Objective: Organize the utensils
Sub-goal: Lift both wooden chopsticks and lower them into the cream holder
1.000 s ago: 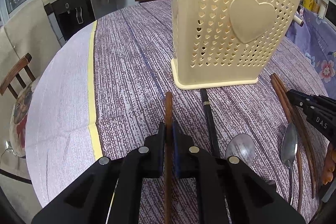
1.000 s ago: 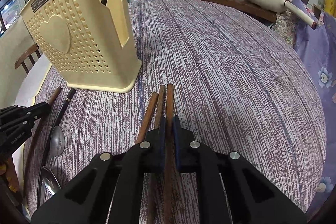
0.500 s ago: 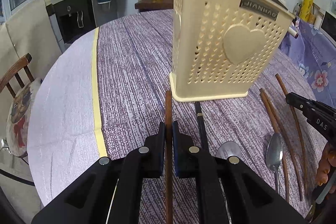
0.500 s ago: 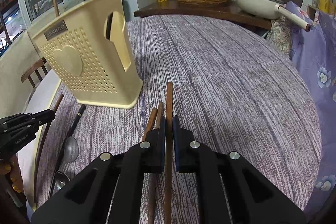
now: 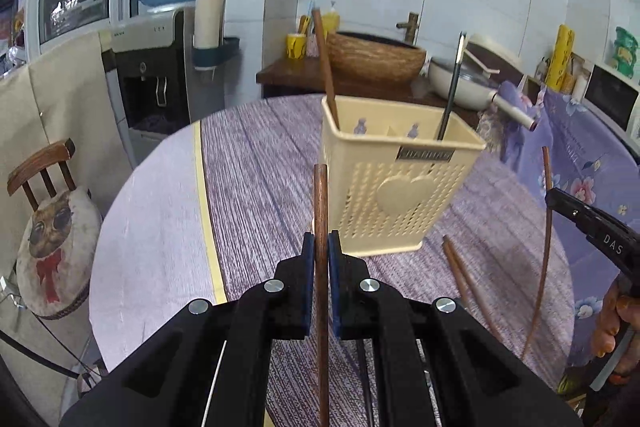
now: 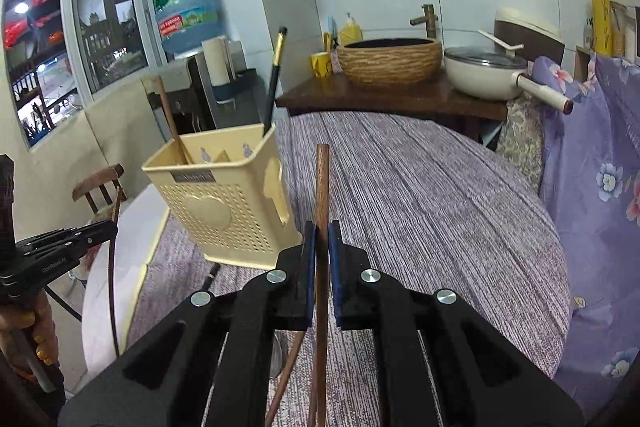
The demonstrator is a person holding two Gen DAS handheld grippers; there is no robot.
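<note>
on the purple table (image 5: 256,163) the cream basket (image 5: 400,187) now sits farther off and lower in both views: i have lifted both grippers clear of the cloth. two sticks already stand in it, brown at the left, black at the right. my left gripper (image 5: 321,247) is clamped on a brown chopstick (image 5: 320,195), my right gripper (image 6: 320,239) on another chopstick (image 6: 322,183). more chopsticks (image 5: 460,275) lie near the basket's right. judging by this, both are ready to drop in.
</note>
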